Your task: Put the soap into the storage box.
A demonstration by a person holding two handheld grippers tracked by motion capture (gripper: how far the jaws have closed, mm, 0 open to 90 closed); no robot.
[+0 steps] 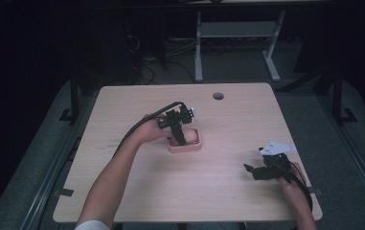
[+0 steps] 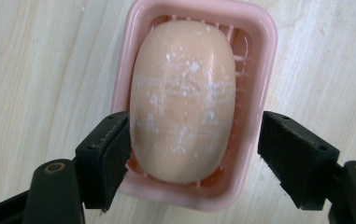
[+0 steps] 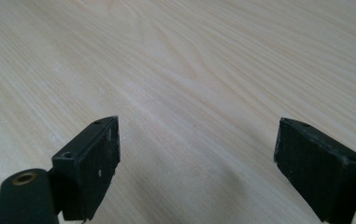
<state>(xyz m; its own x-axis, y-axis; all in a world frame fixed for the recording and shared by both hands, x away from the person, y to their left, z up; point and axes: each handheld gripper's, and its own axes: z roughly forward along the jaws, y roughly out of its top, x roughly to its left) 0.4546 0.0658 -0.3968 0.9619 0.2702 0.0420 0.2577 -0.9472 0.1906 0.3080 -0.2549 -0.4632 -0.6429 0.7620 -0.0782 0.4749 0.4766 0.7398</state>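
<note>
A pale peach oval bar of soap [image 2: 182,98], dusted with white specks, lies in a pink ribbed soap dish [image 2: 264,56] near the middle of the wooden table [image 1: 209,191]. My left gripper [image 2: 195,144] points down over the dish [image 1: 197,146], open, with its jaws on either side of the bar's near end. One jaw is at the soap's edge and the other stands clear of it, outside the dish wall. My right gripper [image 1: 253,170] is low over bare wood near the table's front right. In its own view the right gripper [image 3: 196,149] is open with nothing between its jaws.
A round cable hole [image 1: 218,96] sits near the table's far edge. Beyond the table stand the white legs of another desk [image 1: 198,52] and loose cables on a dark floor. Bare wood lies all around the dish.
</note>
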